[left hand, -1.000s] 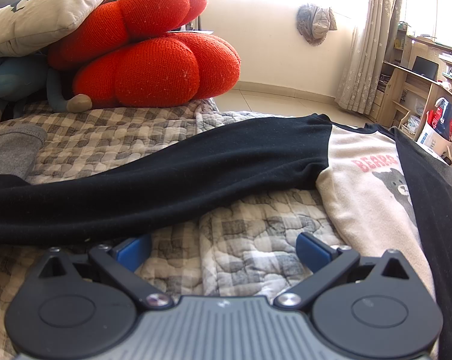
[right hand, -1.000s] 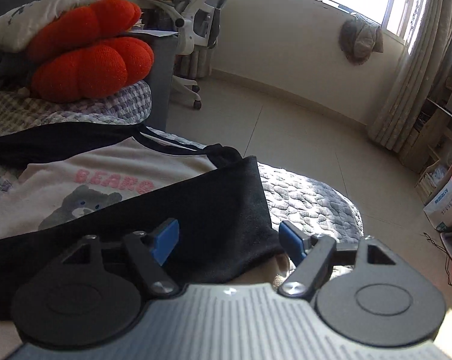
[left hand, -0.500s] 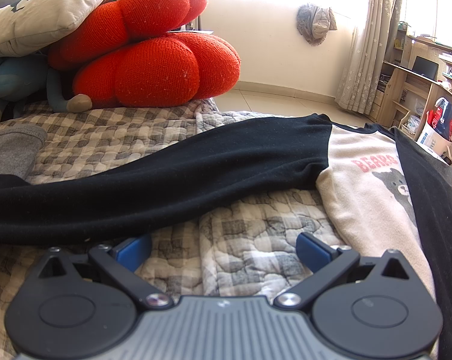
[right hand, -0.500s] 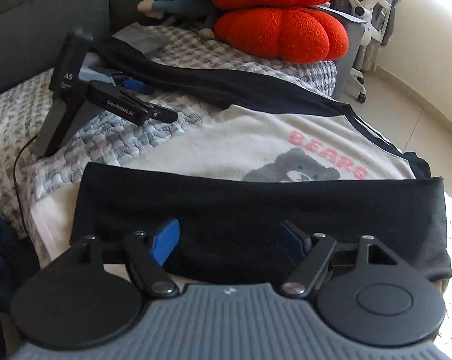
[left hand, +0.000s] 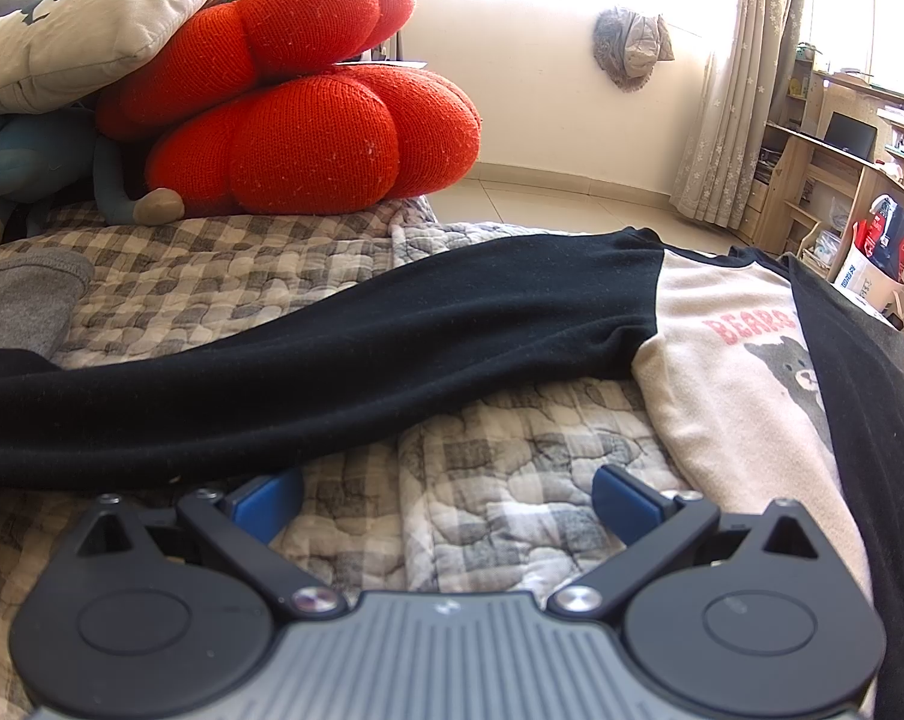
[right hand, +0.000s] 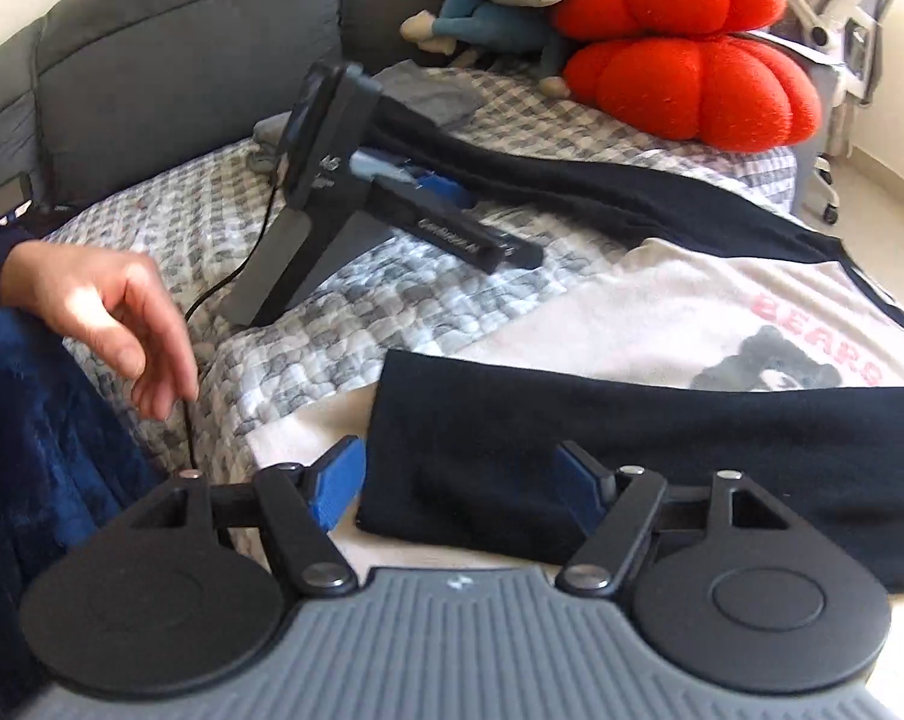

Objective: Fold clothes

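Note:
A cream shirt with black sleeves and a bear print (left hand: 746, 378) (right hand: 680, 312) lies flat on the checked quilt. One black sleeve (left hand: 332, 360) stretches out to the left. The other black sleeve (right hand: 662, 462) is folded across the shirt's body. My left gripper (left hand: 446, 495) is open and rests on the quilt just short of the stretched sleeve; it also shows in the right wrist view (right hand: 446, 204), lying unheld. My right gripper (right hand: 461, 480) is open, hovering over the cuff end of the folded sleeve.
Red knitted cushions (left hand: 308, 138) (right hand: 686, 54), a cream pillow (left hand: 110, 18) and a blue plush toy (right hand: 488, 24) are piled at the bed's far end. A grey garment (left hand: 20, 306) lies at the left. A person's bare hand (right hand: 110, 312) hangs at the bed's near left edge.
The right gripper has swung left from the bed's end to face along the bed, now over the folded sleeve's cuff. The left gripper has not moved.

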Action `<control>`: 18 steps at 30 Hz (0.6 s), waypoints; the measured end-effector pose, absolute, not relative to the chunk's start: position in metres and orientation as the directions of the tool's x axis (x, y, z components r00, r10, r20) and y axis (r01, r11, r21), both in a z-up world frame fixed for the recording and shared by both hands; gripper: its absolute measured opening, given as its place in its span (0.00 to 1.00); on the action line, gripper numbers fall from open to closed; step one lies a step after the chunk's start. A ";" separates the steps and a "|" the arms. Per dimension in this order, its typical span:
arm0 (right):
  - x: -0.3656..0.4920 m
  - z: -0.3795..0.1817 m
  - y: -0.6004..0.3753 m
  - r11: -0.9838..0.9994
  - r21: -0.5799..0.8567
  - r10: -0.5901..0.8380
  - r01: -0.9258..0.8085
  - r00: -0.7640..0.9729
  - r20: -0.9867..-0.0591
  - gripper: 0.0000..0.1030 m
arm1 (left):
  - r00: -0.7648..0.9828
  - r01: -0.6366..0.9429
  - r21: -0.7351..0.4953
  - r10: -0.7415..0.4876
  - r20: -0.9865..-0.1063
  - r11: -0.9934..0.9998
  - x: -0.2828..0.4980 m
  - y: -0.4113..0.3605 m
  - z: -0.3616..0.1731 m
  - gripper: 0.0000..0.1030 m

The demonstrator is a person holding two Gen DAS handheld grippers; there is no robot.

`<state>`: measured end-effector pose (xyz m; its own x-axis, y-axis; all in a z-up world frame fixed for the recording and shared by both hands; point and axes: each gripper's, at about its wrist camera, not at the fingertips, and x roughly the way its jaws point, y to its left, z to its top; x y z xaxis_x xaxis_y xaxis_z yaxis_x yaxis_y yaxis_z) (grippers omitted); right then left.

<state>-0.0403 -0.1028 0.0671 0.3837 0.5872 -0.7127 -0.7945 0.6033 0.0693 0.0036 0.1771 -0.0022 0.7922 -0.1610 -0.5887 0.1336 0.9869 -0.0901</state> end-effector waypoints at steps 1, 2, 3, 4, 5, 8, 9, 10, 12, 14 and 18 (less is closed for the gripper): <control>-0.030 0.070 -0.121 0.683 0.059 0.537 -0.728 0.445 -0.717 0.71 | 0.792 0.134 -0.090 -0.161 -0.589 0.987 0.004 0.177 -0.002 1.00; -0.017 0.069 -0.141 0.775 0.046 0.452 -0.631 0.501 -0.738 0.71 | 0.792 0.134 -0.090 -0.161 -0.589 0.987 0.004 0.177 -0.002 1.00; -0.006 0.063 -0.163 0.853 0.039 0.358 -0.521 0.528 -0.770 0.71 | 0.793 0.134 -0.090 -0.161 -0.588 0.987 0.003 0.177 -0.002 1.00; 0.004 0.056 -0.185 0.915 0.030 0.263 -0.403 0.537 -0.802 0.71 | 0.792 0.134 -0.090 -0.161 -0.588 0.987 0.003 0.177 -0.002 1.00; 0.009 0.045 -0.213 0.955 0.038 0.190 -0.294 0.508 -0.840 0.71 | 0.792 0.134 -0.090 -0.161 -0.589 0.987 0.004 0.177 -0.002 1.00; -0.020 0.038 -0.249 0.953 0.055 0.206 -0.299 0.505 -0.838 0.50 | 0.792 0.134 -0.090 -0.161 -0.589 0.987 0.004 0.177 -0.002 1.00; -0.033 0.039 -0.252 0.952 0.041 0.198 -0.304 0.507 -0.839 0.37 | 0.792 0.134 -0.090 -0.161 -0.589 0.987 0.004 0.177 -0.002 1.00; -0.043 0.040 -0.256 0.950 0.040 0.201 -0.309 0.509 -0.837 0.33 | 0.792 0.134 -0.090 -0.162 -0.589 0.987 0.004 0.177 -0.002 1.00; -0.055 0.042 -0.263 0.952 0.056 0.209 -0.301 0.504 -0.838 0.13 | 0.792 0.134 -0.090 -0.161 -0.589 0.987 0.004 0.177 -0.002 1.00; -0.063 0.042 -0.270 0.955 0.046 0.191 -0.292 0.493 -0.849 0.05 | 0.792 0.134 -0.090 -0.162 -0.589 0.987 0.003 0.177 -0.002 1.00; -0.077 0.044 -0.278 0.948 0.018 0.173 -0.316 0.470 -0.866 0.03 | 0.792 0.135 -0.091 -0.162 -0.589 0.987 0.003 0.177 -0.002 1.00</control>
<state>-0.0773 -0.2784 0.0445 0.4699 0.1732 -0.8655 -0.3165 0.9484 0.0180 0.0035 0.1774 -0.0023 0.7918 -0.1620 -0.5888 0.1345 0.9868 -0.0906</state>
